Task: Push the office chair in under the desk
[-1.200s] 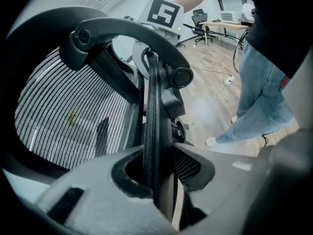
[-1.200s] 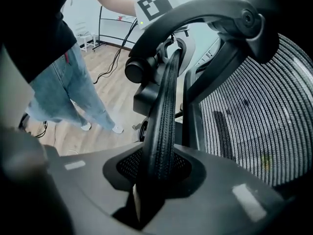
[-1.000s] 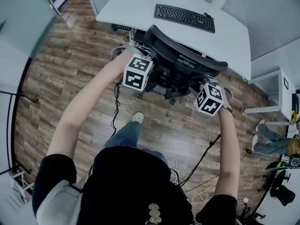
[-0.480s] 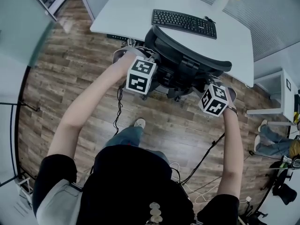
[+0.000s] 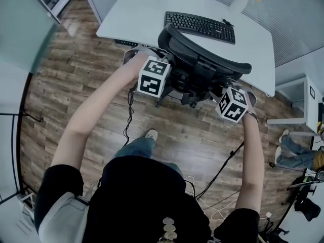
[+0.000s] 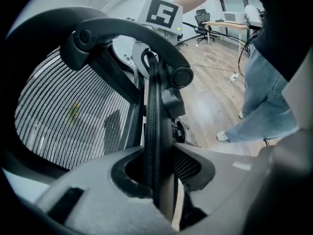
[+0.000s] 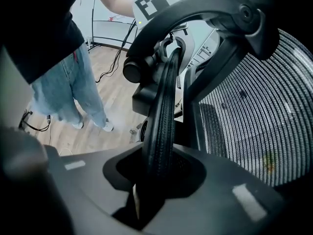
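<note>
**Item:** chair (image 5: 202, 65), black, mesh back.

**Location:** at the near edge of the white surface (image 5: 147, 14). The backrest top overlaps that edge just short of the keyboard (image 5: 200, 25). The base shows on the wood floor (image 5: 76, 85), so it is not fully in.

**Handling (judged):**
- Fairly heavy, but should roll easily.
- Rim (image 6: 152, 121) is stiff.
- Mesh (image 6: 63, 116) is soft, so not a place to push.
- The back may tilt under load.
- Best held on the rim at both sides, pushing low and evenly to stop it swivelling.

**Left gripper** (image 6: 156, 180): fingers part-closed, clamped on the rim's left edge.

**Right gripper** (image 7: 156, 180): the same on the right edge.

**Views:**
- Head view alone shows the surface, the keyboard and how far the chair has to go; the grips are hidden under the marker cubes.
- Gripper views alone show the rim seated between the fingers, and the back's support frame.
</note>
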A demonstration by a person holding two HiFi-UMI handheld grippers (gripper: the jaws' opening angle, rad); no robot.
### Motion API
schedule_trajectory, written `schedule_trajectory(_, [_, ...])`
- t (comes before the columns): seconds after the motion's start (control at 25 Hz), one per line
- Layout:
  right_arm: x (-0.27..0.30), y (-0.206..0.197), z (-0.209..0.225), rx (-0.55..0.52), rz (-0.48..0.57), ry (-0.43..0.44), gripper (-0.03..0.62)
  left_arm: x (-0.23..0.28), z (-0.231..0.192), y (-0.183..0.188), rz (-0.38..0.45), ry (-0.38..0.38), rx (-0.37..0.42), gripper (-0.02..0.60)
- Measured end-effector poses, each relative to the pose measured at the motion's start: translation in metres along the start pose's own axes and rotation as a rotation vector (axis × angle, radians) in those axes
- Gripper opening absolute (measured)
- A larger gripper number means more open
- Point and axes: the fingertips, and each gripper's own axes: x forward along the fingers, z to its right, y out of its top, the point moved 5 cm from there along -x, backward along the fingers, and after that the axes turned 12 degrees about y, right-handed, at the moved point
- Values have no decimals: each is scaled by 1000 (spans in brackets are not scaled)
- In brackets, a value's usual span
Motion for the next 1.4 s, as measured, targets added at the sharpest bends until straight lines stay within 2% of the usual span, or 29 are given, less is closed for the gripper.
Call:
schedule_trajectory(0.8, [8, -8, 62, -19, -1, -8, 109, 29, -47, -23, 0, 33, 7, 117])
schedule_trajectory(1.4, [9, -12, 76, -39, 1, -14, 110, 35, -57, -25, -14, 50, -3, 120])
